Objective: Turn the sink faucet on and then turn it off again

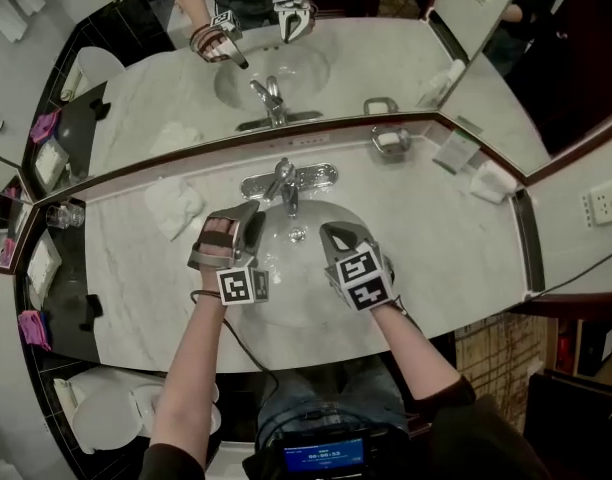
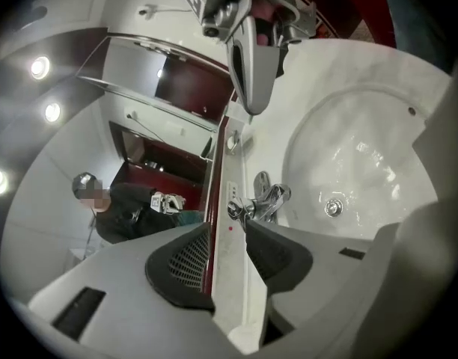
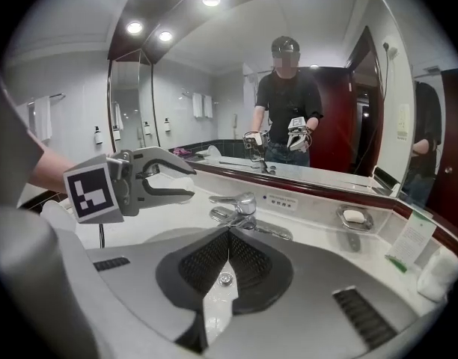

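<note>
The chrome faucet [image 1: 284, 181] stands at the back of the white oval sink [image 1: 311, 268], its lever [image 3: 242, 200] pointing out over the basin. My left gripper [image 1: 249, 218] hovers just left of the spout. Its jaws are apart and nothing is between them. In the left gripper view the faucet [image 2: 263, 200] lies beyond the left gripper [image 2: 227, 234]. My right gripper [image 1: 338, 238] hangs over the bowl on the right, shut and empty. In the right gripper view the right gripper [image 3: 229, 234] points at the faucet, and the left gripper [image 3: 165, 182] shows open, clear of the lever.
A marble counter [image 1: 436, 238] surrounds the sink, with a mirror behind it. A soap dish [image 1: 391, 141] sits back right and a folded cloth [image 1: 174, 206] back left. A glass [image 1: 64, 215] stands far left, and a card [image 1: 454, 151] and rolled towel [image 1: 491, 181] stand far right.
</note>
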### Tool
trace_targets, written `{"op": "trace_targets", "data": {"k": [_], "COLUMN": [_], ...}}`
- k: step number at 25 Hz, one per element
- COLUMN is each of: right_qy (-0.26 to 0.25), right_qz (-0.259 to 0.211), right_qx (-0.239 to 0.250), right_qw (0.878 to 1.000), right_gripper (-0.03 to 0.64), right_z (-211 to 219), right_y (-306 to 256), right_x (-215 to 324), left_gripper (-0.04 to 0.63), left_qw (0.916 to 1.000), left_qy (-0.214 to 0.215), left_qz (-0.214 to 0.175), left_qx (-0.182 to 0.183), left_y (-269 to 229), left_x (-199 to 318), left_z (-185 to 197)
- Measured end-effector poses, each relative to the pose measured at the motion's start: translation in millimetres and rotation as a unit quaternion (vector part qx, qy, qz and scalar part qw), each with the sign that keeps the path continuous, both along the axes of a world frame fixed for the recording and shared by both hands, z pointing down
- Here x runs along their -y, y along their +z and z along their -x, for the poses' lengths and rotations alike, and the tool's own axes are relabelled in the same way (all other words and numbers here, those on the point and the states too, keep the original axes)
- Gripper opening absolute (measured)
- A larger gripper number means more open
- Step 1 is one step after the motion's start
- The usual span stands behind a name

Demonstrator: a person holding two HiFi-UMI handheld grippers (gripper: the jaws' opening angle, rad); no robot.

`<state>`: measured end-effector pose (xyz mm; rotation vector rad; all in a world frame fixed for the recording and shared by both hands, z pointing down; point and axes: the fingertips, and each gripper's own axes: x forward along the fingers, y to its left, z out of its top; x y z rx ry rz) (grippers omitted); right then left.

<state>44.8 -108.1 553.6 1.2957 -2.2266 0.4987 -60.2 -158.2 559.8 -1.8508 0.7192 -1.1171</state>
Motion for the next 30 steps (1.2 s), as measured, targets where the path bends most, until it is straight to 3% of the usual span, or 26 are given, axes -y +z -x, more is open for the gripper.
{"op": "trace_targets", "data": {"k": [3,6,8,11,13,17,20,26,28,30], "right_qy": [-0.004,-0.005,-0.005,-0.007,-0.01,-0.017,-0.022,-0.029,-0.032,-0.031], "right_qz": [-0.007,-0.017,-0.021,-0.028,-0.033,-0.041,-0.048,-0.056,-0.06,-0.061], "right_qx": [0.002,0.005,0.006,0.009,0.01,0.013,0.012,0.014,0.017,0.018], "right_qw": [1.0,1.0,1.0,1.0,0.999,0.999,0.999,0.998,0.998,0.997], "right_gripper": [0.023,0.023,0.023,0.023,0.023,0.023,0.023,0.023,0.023,0.023], "right_z": [1,-2,-5,-7,-7,-7,-12,-19,-22,-26], "right_y": [-16,-34,-43,-53,-60,-72,-75,-77,-79,-79], "right_x": [-12,-21,-28,-37,-42,-51,-58,-70,-71,-72], "left_gripper": [0.128,0.048,0.004,0.003,0.002,0.002,0.002,0.002,0.002,0.002], "left_qw": [0.9996,0.9948,0.9875,0.9718,0.9541,0.9052,0.8812,0.8135,0.7991,0.7962], "left_qy": [-0.017,-0.053,-0.08,-0.111,-0.129,-0.157,-0.155,-0.179,-0.192,-0.196], "left_qz": [0.006,0.026,0.044,0.072,0.099,0.16,0.199,0.299,0.306,0.309], "left_qx": [-0.023,-0.083,-0.128,-0.195,-0.251,-0.361,-0.4,-0.466,-0.481,-0.482], "left_y": [-36,-74,-95,-123,-138,-159,-162,-144,-140,-136], "left_x": [-24,-43,-56,-73,-81,-93,-105,-127,-129,-132], "left_z": [5,10,14,18,21,25,25,39,46,48]}}
